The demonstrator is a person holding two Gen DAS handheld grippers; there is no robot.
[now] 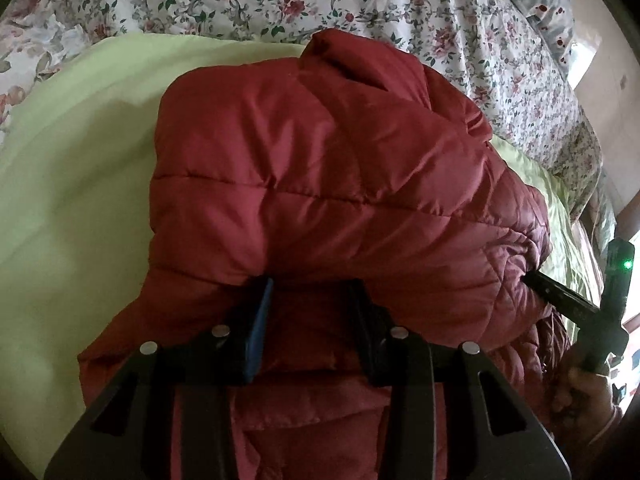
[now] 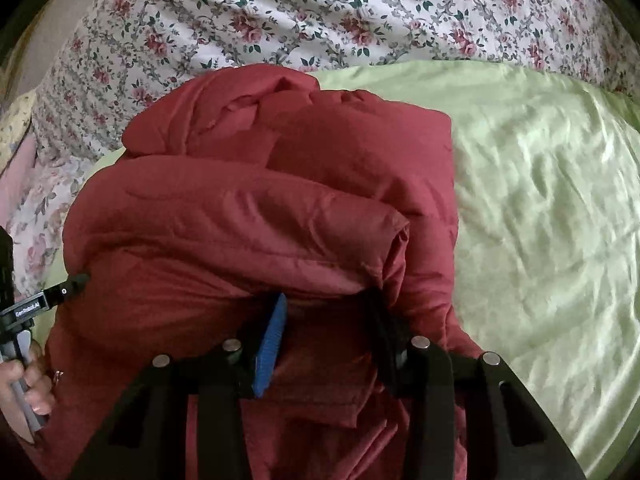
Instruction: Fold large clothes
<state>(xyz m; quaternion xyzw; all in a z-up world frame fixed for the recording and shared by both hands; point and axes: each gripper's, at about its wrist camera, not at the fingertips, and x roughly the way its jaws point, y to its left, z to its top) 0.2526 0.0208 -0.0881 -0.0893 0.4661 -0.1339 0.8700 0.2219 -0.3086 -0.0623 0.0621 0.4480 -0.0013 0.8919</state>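
A puffy dark red quilted jacket point(image 1: 320, 168) lies folded over on a light green sheet point(image 1: 80, 184); it also shows in the right wrist view point(image 2: 248, 216). My left gripper point(image 1: 310, 284) has its fingers spread, tips buried under the jacket's folded edge. My right gripper point(image 2: 324, 300) is likewise spread, tips hidden under a rolled fold. The right gripper also shows at the jacket's right side in the left wrist view point(image 1: 532, 280). The left gripper shows at the jacket's left edge in the right wrist view point(image 2: 76, 280).
A floral bedspread point(image 1: 360, 4) covers the bed beyond the green sheet point(image 2: 540, 208) and shows in the right wrist view point(image 2: 320, 12). The bed's edge and a wall show at the far right of the left wrist view point(image 1: 608, 92).
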